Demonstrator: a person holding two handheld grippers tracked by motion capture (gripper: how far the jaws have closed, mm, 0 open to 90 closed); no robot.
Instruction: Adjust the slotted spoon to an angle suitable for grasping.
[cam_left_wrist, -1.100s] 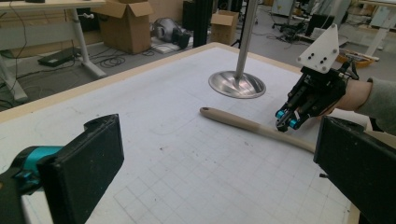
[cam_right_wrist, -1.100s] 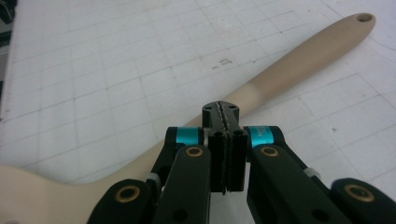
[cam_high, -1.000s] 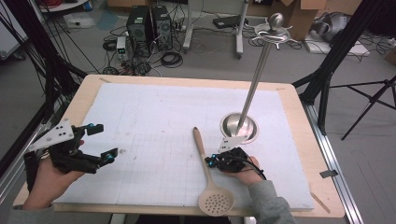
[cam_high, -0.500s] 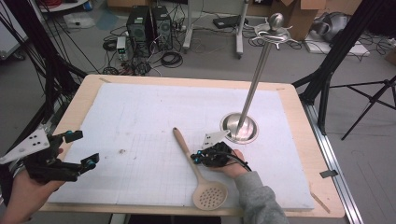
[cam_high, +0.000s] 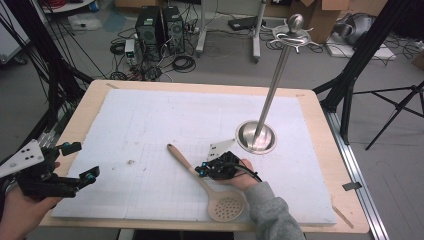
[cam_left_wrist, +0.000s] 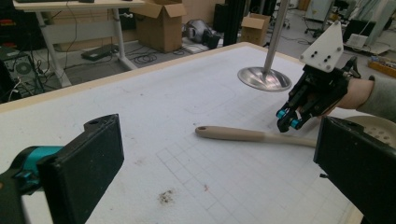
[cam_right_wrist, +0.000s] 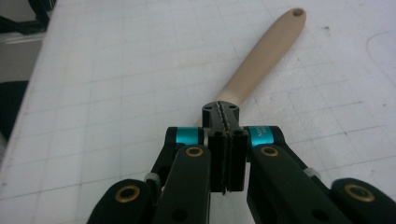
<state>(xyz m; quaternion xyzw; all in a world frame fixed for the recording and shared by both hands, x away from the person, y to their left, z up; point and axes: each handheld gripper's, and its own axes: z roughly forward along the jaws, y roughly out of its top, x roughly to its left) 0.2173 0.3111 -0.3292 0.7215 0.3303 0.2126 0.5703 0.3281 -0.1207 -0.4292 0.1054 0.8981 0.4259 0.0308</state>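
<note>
A person works two handheld grippers over a white gridded mat (cam_high: 150, 130) on a wooden table (cam_high: 320, 150). At the table's near left corner, the left gripper (cam_high: 80, 162) hovers with its jaws spread wide and holding nothing.

Near the middle of the near edge lies one beige slotted spoon (cam_high: 210, 187), flat on the mat, its handle pointing toward the far left and its round perforated bowl close to the near edge. The right gripper (cam_high: 201, 171) sits over the handle's middle. Its jaws are pressed together, and they appear to rest on or against the handle rather than around it.

Toward the right edge stands one metal stand (cam_high: 256, 136), a round base with a tall pole.

The step in hand seems to be nudging the spoon into position. The next move likely calls for opening the right jaws to grasp the handle.

Count: two grippers, one spoon, one stand.
</note>
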